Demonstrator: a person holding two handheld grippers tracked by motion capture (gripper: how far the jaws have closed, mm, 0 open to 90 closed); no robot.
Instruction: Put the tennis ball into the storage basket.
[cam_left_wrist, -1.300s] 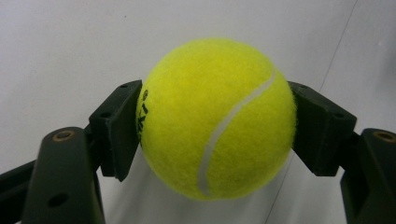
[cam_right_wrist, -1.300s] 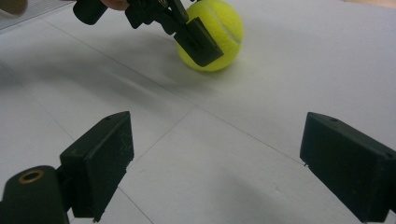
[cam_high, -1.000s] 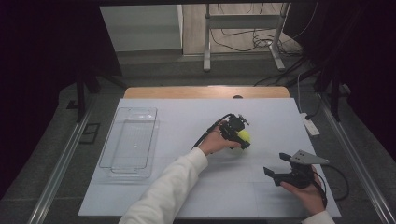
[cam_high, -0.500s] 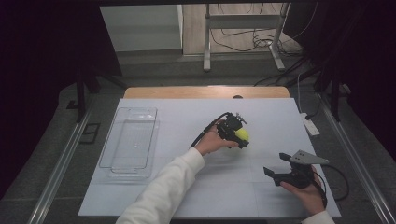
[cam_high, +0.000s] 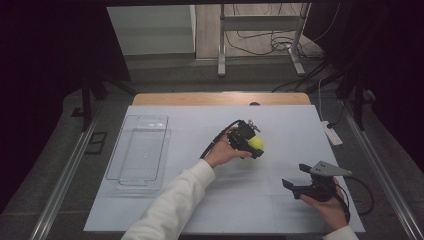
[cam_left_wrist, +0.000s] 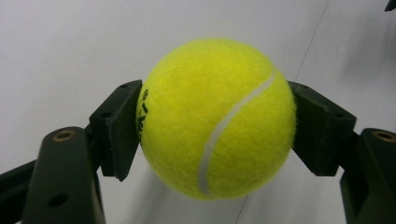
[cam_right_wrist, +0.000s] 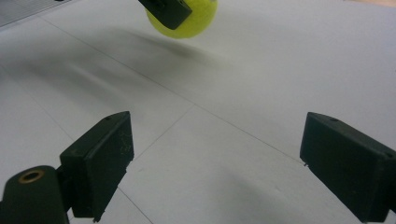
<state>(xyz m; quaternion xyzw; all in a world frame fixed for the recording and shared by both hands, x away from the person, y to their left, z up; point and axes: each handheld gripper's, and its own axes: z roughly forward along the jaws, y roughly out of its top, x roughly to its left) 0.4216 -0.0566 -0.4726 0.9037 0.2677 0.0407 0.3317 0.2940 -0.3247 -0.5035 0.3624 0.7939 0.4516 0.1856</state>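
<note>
Tennis ball (cam_high: 256, 144): in the high view it sits between the jaws of the left hand-held gripper (cam_high: 251, 145), near the middle of the white bench (cam_high: 280, 125), with the person's left hand (cam_high: 222, 152) behind it. A clear plastic tray (cam_high: 140, 150) lies well apart, toward the left edge of the bench. The right hand-held gripper (cam_high: 291, 186) rests in the right hand (cam_high: 327, 207) near the front right corner, well apart from the ball.

Left gripper view: the tennis ball (cam_left_wrist: 217, 119) is clamped between the two black pads (cam_left_wrist: 116, 128), one pressing on each side; the white seam runs diagonally across its face. The left hand-held gripper (cam_left_wrist: 215, 126) is therefore grasping the ball, with the bench surface behind it.

Right gripper view: the right hand-held gripper (cam_right_wrist: 215, 163) is released, jaws wide apart with bare bench between them. The tennis ball (cam_right_wrist: 196, 18) appears at the top edge, clear of the surface, its shadow on the bench beneath it.
</note>
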